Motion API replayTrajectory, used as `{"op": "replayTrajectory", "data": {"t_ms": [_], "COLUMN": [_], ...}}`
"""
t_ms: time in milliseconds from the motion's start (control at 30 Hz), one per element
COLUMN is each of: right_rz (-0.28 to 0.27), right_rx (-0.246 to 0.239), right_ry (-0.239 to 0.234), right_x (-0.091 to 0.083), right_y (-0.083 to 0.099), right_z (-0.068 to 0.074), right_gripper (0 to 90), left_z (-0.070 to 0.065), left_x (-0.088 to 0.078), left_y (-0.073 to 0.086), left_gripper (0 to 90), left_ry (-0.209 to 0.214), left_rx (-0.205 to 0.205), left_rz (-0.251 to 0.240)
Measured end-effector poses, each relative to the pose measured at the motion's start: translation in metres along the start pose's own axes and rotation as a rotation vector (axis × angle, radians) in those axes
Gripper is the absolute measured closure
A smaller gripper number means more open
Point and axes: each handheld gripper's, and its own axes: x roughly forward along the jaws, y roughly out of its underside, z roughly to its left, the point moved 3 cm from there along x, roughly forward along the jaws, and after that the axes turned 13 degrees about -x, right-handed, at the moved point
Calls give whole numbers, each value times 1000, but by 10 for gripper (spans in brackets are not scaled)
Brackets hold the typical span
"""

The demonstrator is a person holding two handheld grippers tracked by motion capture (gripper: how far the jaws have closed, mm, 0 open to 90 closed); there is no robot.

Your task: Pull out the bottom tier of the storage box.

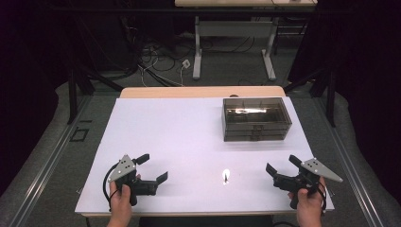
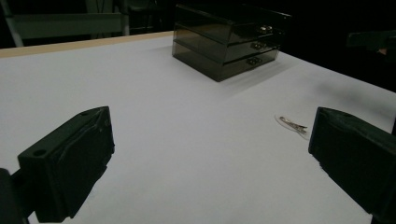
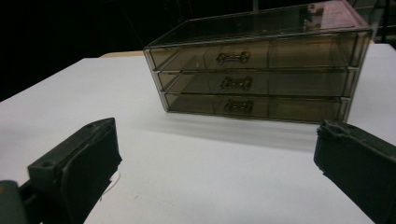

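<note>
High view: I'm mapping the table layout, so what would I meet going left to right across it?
Left gripper → small shiny item on the white surface → smoky three-drawer box, farther back → right gripper.

No writing, label, brand, number or sign can be read anywhere here.
</note>
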Motion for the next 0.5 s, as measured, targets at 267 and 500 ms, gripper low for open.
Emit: {"op": "replayTrajectory", "data": {"t_ms": [267,500], "right_rz": [19,36], "right_rx": [6,21], "right_ry": [26,14], "right_x": [8,11], "right_y": [-3,-3], "right_z": [5,7], "right_gripper": [0,0], "left_z": [-1,-3], "left_x": [-2,-3], "left_y": [3,4], "left_gripper": [3,3], "left_ry": [-50,-45], "left_rx": [56,61], "left_rz": [-7,-3]}}
